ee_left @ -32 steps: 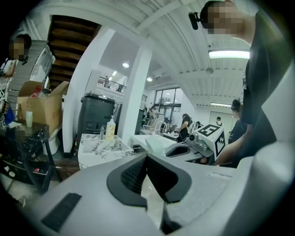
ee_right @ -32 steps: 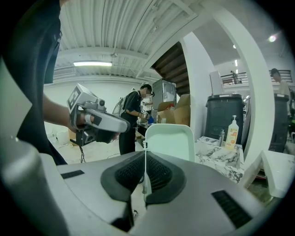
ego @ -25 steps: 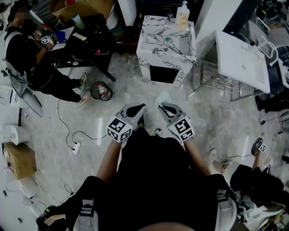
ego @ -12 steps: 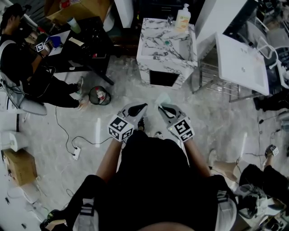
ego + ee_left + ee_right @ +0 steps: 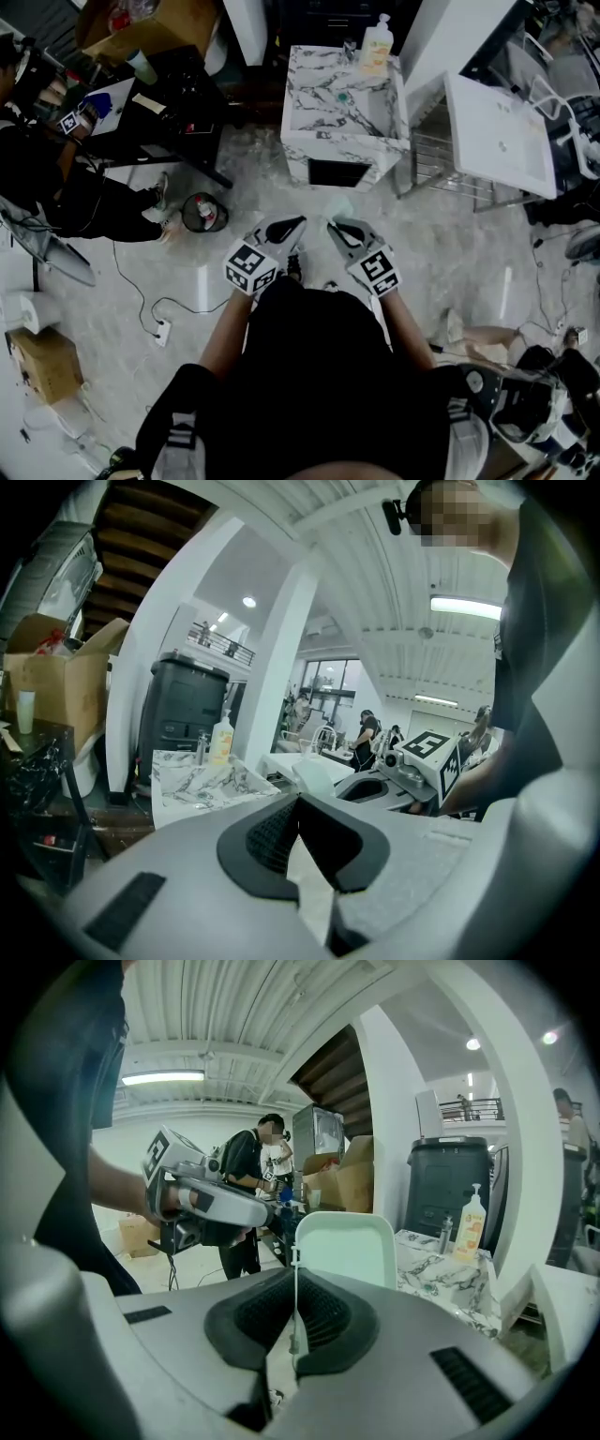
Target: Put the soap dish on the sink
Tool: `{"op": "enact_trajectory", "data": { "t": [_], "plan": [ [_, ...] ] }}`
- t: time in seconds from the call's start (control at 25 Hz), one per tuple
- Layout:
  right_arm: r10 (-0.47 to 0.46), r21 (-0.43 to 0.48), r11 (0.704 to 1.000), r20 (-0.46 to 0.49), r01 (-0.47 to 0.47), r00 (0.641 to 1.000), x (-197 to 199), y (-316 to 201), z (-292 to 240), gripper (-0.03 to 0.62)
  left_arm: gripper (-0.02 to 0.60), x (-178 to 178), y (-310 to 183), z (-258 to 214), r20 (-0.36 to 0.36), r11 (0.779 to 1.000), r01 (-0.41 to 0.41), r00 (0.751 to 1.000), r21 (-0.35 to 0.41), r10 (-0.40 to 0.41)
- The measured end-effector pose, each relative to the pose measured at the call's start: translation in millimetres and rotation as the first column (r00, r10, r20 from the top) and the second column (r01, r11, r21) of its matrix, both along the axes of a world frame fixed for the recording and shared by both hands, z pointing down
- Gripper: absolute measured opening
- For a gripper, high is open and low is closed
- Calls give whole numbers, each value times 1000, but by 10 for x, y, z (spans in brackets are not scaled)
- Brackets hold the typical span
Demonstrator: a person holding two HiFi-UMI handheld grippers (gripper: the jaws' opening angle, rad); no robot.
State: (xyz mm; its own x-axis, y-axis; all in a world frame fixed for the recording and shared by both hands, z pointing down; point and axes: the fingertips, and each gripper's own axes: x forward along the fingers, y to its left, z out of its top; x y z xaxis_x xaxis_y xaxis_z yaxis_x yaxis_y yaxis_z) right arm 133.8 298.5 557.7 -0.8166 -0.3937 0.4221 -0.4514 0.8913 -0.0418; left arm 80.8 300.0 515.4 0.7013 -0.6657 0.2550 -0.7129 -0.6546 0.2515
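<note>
Marbled sink (image 5: 317,105), soap bottle (image 5: 378,44) on rim

The right gripper (image 5: 296,1277) partly hides the soap dish (image 5: 345,1246).

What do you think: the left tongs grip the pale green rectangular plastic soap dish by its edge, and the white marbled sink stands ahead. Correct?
Not quite: the right tongs grip the pale green rectangular plastic soap dish by its edge, as the right gripper view shows; the left tongs hold nothing. The white marbled sink does stand ahead.
</note>
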Motion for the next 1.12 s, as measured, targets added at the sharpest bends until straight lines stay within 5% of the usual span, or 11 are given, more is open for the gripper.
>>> {"op": "enact_trajectory", "data": {
  "t": [1.12],
  "plan": [
    [127,5,992,-16,-127,992,-404,-773,13,-2,0,-386,-807,5,-5,992,-130,992,9,130]
  ]
}}
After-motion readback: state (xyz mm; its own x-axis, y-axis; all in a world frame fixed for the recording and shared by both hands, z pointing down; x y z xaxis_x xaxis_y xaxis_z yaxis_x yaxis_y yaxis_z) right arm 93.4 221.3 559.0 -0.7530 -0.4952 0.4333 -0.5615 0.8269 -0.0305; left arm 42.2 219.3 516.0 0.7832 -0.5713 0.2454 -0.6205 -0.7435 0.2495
